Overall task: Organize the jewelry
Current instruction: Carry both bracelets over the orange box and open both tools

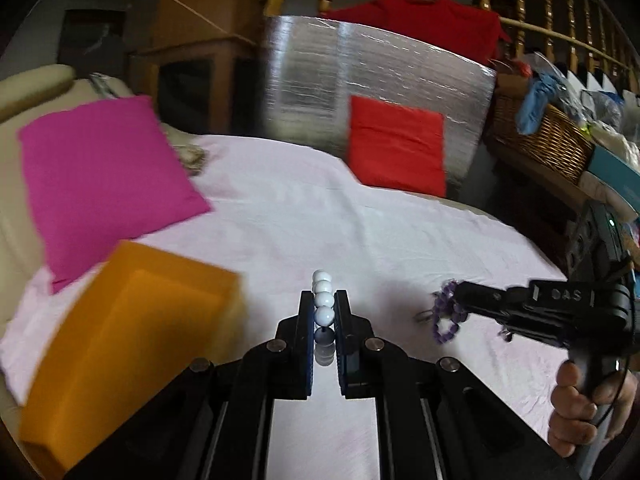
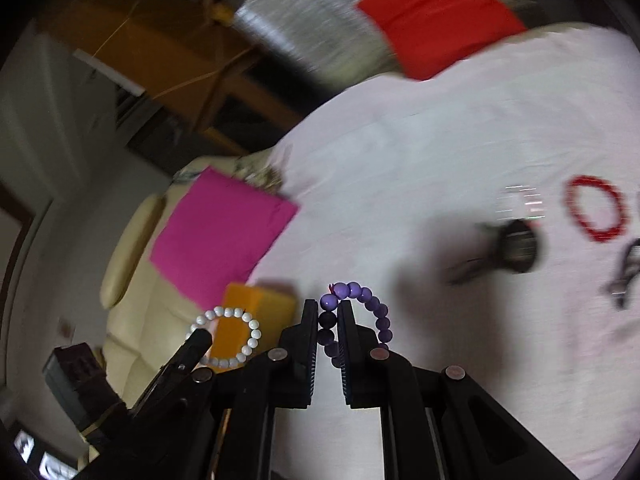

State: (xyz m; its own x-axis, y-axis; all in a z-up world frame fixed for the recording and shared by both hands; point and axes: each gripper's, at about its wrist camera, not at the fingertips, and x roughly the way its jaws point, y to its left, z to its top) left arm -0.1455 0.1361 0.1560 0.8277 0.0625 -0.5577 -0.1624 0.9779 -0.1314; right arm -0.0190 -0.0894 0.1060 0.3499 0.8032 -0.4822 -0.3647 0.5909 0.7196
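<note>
Nearest, the left gripper (image 1: 324,312) has its jaws clamped on a white bracelet (image 1: 322,296), lifted above the pink sheet (image 1: 360,220), while the right gripper (image 2: 328,320) pinches a purple bracelet (image 2: 360,296); its black body reads "OAS", as far as the letters show. Beside them stands an orange box (image 1: 132,340). Farther off, a red bracelet (image 2: 596,208) lies on the sheet, with magenta (image 1: 104,176) and red (image 1: 396,144) cushions beyond.

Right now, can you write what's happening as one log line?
left gripper: shut on white bracelet | right gripper: shut on purple bracelet | orange box: on bed | red bracelet: on sheet
</note>
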